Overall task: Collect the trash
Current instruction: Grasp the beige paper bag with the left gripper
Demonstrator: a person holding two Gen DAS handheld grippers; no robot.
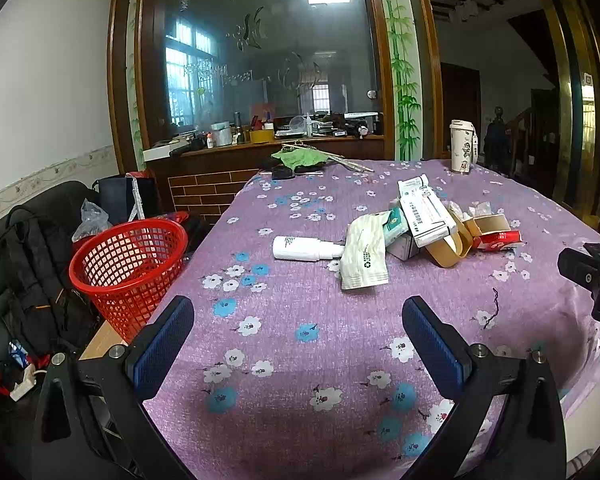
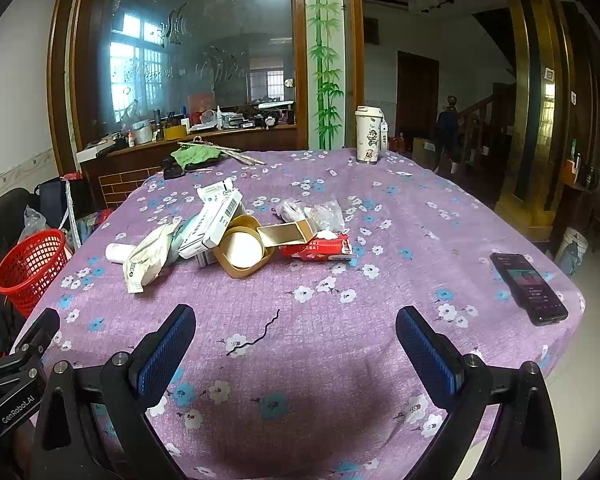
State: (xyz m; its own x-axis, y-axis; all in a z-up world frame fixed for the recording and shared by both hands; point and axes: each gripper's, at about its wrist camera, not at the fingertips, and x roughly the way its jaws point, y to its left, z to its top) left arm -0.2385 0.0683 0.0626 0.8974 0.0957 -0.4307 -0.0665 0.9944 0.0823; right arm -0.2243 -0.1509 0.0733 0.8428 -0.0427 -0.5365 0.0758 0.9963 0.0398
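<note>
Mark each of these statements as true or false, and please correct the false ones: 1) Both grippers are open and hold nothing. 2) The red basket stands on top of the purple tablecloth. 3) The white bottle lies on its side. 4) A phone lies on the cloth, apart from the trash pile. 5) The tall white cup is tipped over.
1) True. The left gripper and the right gripper both stand open and empty.
2) False. The red basket stands off the tablecloth, beside the table's left edge.
3) True. The white bottle lies on its side next to the trash pile.
4) True. The phone lies alone near the right edge.
5) False. The white cup stands upright at the far edge.
</note>
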